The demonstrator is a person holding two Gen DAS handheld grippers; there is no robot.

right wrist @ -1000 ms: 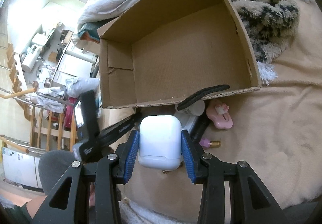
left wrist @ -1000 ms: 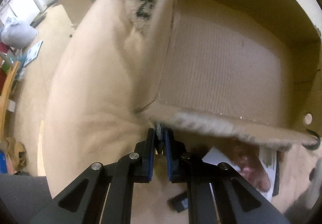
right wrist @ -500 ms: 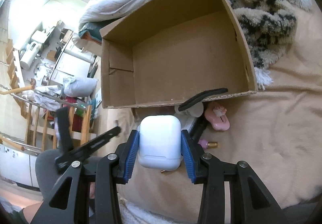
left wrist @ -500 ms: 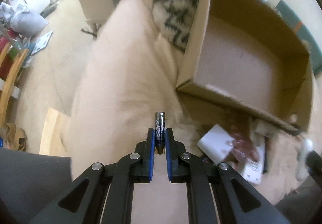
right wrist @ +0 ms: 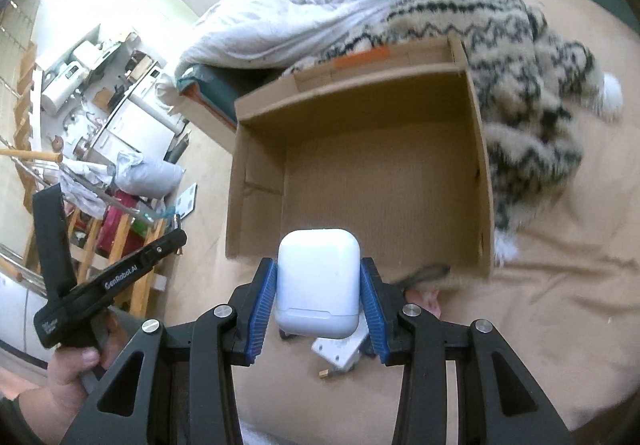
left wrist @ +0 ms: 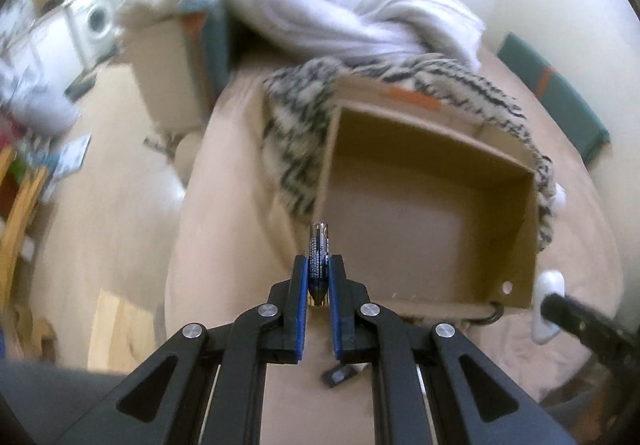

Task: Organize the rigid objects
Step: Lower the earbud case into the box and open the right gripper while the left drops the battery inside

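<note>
An open cardboard box (left wrist: 524, 205) (right wrist: 240, 181) lies on a beige blanket, and no object shows inside it. My left gripper (left wrist: 319, 269) is shut on a blue and silver battery (left wrist: 319, 253), held upright just before the box's near left corner. My right gripper (right wrist: 318, 285) is shut on a white earbud case (right wrist: 318, 281), held above the box's near edge. The case also shows at the right edge of the left wrist view (left wrist: 548, 305). The left gripper's body (right wrist: 100, 281) shows at the left of the right wrist view.
A patterned fuzzy throw (right wrist: 532, 93) and a white duvet (right wrist: 320, 1) lie behind and beside the box. Small objects lie on the blanket before the box: a white item (right wrist: 340, 355), a pink one (right wrist: 428, 297), a dark one (left wrist: 340, 375). Furniture and floor clutter lie at the left.
Both grippers have risen and tipped up over the box, so its inside now shows from above. The battery and the earbud case stay held.
</note>
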